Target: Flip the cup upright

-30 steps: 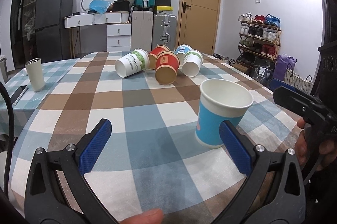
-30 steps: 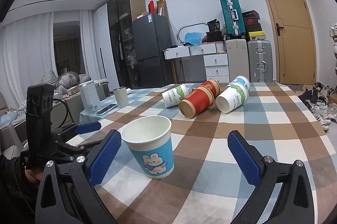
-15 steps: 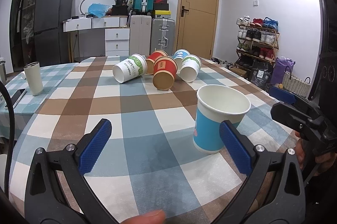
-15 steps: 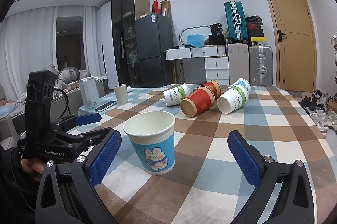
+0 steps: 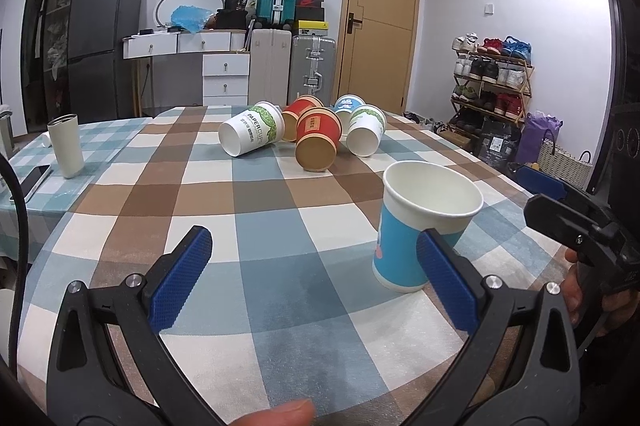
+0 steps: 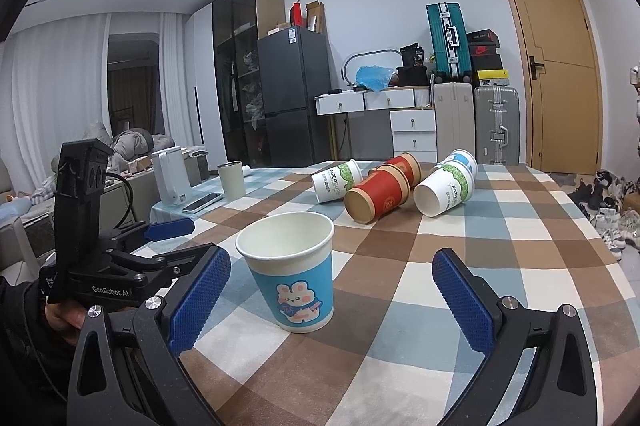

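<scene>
A blue paper cup with a rabbit print (image 5: pixel 416 226) (image 6: pixel 296 270) stands upright on the checked tablecloth (image 5: pixel 280 218). My left gripper (image 5: pixel 316 278) is open and empty; the cup stands just beyond its right finger. My right gripper (image 6: pixel 332 302) is open and empty, with the cup just ahead between its fingers, nearer the left one. Further back, several cups lie on their sides: a white-green cup (image 5: pixel 250 134), a red cup (image 5: pixel 318 144), another white-green cup (image 5: pixel 365 135), a second red one and a blue one behind.
A pale tumbler (image 5: pixel 66 146) and a phone (image 5: pixel 34 180) sit at the table's left. A white appliance (image 6: pixel 170 178) stands beyond them. Suitcases, drawers, a fridge and a shoe rack (image 5: pixel 492 82) line the room behind the table.
Both grippers have tilted up and drawn back slightly, so the table appears lower. The blue cup stays upright in place. Both grippers stay open.
</scene>
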`<state>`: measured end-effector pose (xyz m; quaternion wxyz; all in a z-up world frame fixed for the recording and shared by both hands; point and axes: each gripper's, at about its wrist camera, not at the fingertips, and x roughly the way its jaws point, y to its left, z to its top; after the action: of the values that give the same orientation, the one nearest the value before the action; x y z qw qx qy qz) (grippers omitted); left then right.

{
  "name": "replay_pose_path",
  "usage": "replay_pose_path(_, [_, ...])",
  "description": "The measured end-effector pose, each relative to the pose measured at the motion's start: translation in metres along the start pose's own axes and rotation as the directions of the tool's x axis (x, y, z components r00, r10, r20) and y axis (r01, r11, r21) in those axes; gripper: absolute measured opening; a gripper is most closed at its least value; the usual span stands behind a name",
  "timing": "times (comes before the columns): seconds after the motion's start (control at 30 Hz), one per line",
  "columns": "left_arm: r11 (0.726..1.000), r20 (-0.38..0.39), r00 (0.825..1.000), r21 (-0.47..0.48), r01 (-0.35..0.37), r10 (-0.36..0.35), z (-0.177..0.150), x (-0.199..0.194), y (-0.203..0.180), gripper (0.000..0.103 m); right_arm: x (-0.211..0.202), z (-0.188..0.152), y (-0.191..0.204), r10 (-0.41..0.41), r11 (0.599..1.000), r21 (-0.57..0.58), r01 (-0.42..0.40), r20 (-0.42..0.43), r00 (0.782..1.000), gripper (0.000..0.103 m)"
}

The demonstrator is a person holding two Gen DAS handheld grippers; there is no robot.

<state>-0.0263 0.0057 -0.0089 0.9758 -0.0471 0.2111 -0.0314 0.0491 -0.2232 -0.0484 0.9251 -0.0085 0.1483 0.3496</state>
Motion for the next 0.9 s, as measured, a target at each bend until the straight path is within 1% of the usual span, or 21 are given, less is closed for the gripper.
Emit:
replay_pose_path(0.73, [1.0, 0.002, 1.0, -0.002, -0.002, 0.002, -0.0001, 0.0, 0.0006, 0.102, 0.0011, -0.0004, -0.0004, -0.006, 1.0, 0.001, 0.006, -0.004, 1.0, 0.103])
replay_pose_path(0.9, [1.0, 0.0, 1.0, -0.004, -0.007, 0.007, -0.001, 0.0, 0.0057, 0.102, 0.001, -0.0002, -0.0006, -0.005, 1.0, 0.002, 0.005, -0.004, 1.0, 0.103])
